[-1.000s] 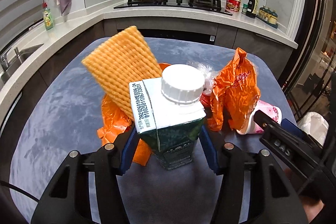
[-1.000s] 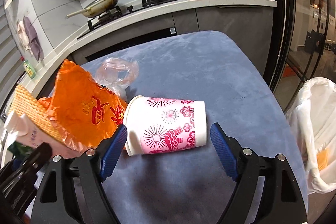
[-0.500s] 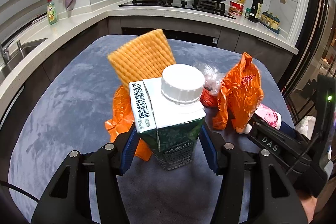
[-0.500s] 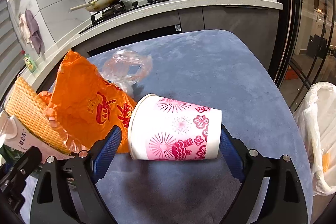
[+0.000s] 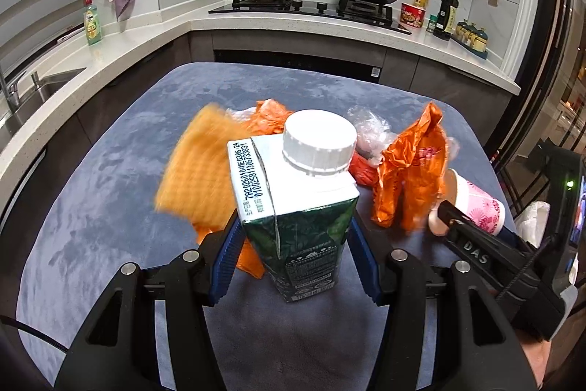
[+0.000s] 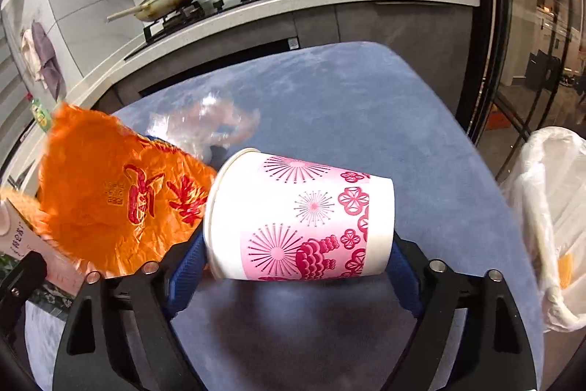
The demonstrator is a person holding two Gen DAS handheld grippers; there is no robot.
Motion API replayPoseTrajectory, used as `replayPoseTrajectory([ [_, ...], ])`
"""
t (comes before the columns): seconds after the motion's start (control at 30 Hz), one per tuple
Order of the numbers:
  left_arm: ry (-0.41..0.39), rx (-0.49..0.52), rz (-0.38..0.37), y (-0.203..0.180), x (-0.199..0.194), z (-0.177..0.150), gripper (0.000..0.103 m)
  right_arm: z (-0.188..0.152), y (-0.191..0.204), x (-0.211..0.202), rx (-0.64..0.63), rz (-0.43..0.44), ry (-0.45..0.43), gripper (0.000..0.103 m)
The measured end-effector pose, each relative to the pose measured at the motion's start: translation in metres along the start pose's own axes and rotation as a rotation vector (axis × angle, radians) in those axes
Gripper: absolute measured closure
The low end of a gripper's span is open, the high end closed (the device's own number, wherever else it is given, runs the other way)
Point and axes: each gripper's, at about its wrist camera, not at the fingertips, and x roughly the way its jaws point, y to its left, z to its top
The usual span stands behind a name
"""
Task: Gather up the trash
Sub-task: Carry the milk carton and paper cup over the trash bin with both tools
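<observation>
With the left gripper [image 5: 295,257] pinching the carton [image 5: 298,207] upright at 6 o'clock and the right gripper [image 6: 293,266] clamping the sideways cup [image 6: 300,218] end to end, the thin cup could buckle or slip free before reaching the bin bag [image 6: 549,229] at 3 o'clock.

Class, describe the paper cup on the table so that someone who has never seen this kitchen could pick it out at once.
Start at the blue-grey table in front of the stove counter. Near its right side, beside the crumpled orange plastic bag, the paper cup lies on its side between the right gripper's blue pads. It is the only white item printed with pink fireworks and flowers.
</observation>
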Motion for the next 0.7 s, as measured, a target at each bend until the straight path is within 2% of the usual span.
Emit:
replayPoseTrajectory([
  [0.37,-0.056,0.052,-0.063,-0.040,-0.035,0.006,0.050,0.011,-0.049,-0.058,0.066,-0.008,-0.100,0.021],
  [0.7,-0.094,0.161,-0.169,-0.115,-0.060,0.003,0.050,0.016,-0.117,-0.114,0.129,-0.088,-0.192,0.021],
])
